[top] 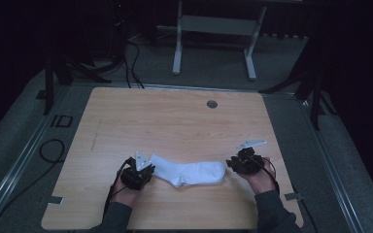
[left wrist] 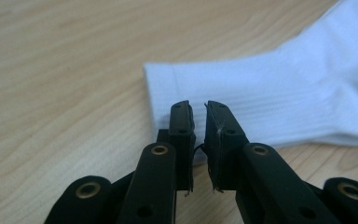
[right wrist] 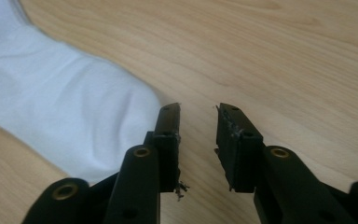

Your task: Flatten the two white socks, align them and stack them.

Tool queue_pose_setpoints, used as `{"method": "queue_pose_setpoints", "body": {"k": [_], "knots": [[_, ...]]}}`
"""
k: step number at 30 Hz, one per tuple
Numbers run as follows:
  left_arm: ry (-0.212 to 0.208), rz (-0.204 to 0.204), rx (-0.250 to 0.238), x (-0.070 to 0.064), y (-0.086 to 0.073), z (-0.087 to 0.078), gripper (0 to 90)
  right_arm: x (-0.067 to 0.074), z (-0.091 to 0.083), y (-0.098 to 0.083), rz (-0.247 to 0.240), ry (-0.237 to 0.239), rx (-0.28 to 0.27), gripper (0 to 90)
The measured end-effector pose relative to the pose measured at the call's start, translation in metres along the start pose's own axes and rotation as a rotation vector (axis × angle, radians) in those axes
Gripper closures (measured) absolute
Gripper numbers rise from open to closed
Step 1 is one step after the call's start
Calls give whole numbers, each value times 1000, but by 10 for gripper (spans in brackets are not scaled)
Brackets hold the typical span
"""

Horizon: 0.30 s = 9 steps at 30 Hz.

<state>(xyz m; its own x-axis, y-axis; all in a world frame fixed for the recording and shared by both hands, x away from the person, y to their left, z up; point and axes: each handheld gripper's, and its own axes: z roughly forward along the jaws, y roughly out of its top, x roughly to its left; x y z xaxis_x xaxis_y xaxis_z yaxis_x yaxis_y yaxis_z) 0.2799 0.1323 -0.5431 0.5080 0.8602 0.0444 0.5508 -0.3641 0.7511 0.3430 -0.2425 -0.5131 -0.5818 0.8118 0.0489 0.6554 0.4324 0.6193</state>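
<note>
While a white sock (top: 188, 173) is lying flat near the front edge of the wooden table (top: 175, 121), the two grippers are flanking it, one at each end. The left gripper (left wrist: 199, 122) is sitting at the cuff end, its black jaws drawn almost together with only a thin slit between them; the ribbed cuff edge is lying right at the tips, but whether any cloth is caught between them I cannot tell. The right gripper (right wrist: 198, 122) is resting just off the toe end, its jaws standing apart with bare wood showing in the gap and nothing between them; the soft, rounded toe is lying just beside its left jaw. The sock is looking smooth and slightly creased across the foot, with fine ribbing toward the cuff. The table is showing pale, streaky grain with rounded corners, and a wide stretch of bare wood is lying open beyond the sock toward the far edge, where a small round grommet (top: 212, 104) is sitting.
</note>
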Motion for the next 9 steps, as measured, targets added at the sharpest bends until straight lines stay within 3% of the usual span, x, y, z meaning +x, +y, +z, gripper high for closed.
{"method": "queue_pose_setpoints", "body": {"k": [4, 9], "knots": [[9, -8, -35, 4, 2, -7, 809, -7, -1, -2, 23, -13, -10, 663], [35, -34, -43, 15, 1, -12, 809, -13, -1, -5, 36, -21, -8, 658]]}}
